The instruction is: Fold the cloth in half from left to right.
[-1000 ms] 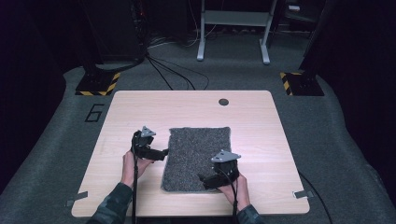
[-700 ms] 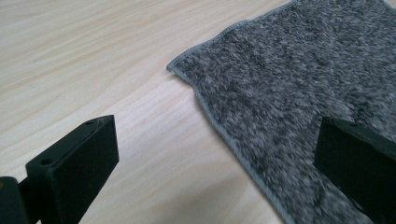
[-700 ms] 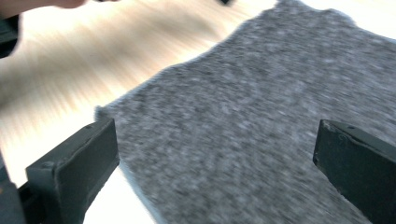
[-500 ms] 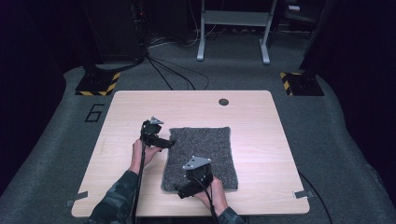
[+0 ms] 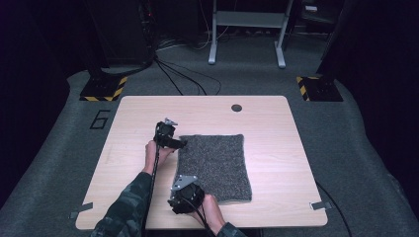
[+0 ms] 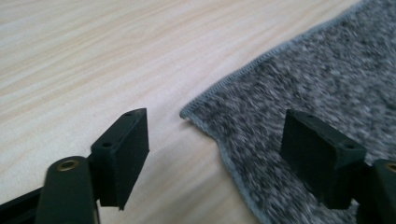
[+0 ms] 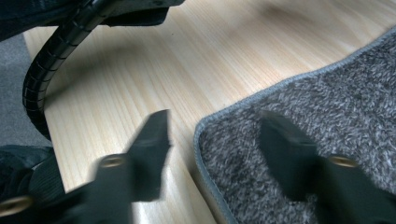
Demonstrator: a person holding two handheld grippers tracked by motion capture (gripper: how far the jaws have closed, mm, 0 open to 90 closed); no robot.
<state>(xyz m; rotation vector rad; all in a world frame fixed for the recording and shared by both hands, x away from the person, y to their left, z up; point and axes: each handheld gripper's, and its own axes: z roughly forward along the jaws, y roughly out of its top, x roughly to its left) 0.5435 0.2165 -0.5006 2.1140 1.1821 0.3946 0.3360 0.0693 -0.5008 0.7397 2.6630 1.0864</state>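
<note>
Wooden table [image 5: 276, 128] carried grey mat [image 5: 217, 163], flat at centre. My left gripper [image 6: 215, 140] straddled far left corner, jaws wide; right gripper [image 7: 215, 149], blurred, probably same at near corner. Best: sink lower jaw under hem, close both together.

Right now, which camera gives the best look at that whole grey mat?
The high view: the grey mat lies flat on the table, all four edges visible. The left gripper view shows one stitched corner between open fingers; the right gripper view shows another rounded corner, slightly blurred.
</note>
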